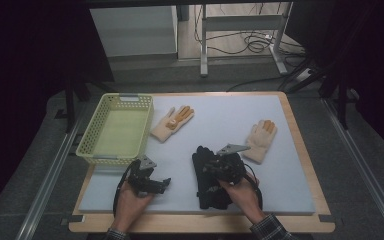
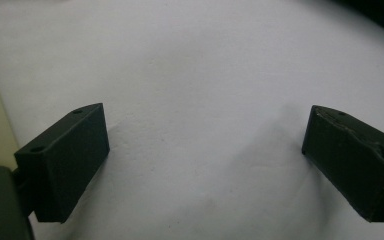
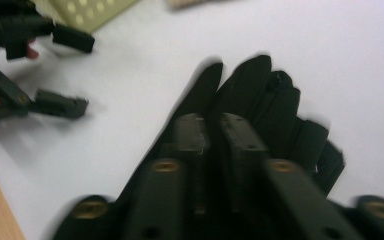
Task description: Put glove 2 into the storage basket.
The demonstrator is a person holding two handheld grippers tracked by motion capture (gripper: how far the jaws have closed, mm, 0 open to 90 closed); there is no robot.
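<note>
our right claw (image 3: 211, 131), jaws nearly together, sits atop the black fabric glove (image 1: 206, 176), whose fingers run toward 12 o'clock.

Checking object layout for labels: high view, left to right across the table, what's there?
Basket → left gripper → tan glove by the basket → black gloves under the right gripper → second tan glove near the table's right edge.
</note>
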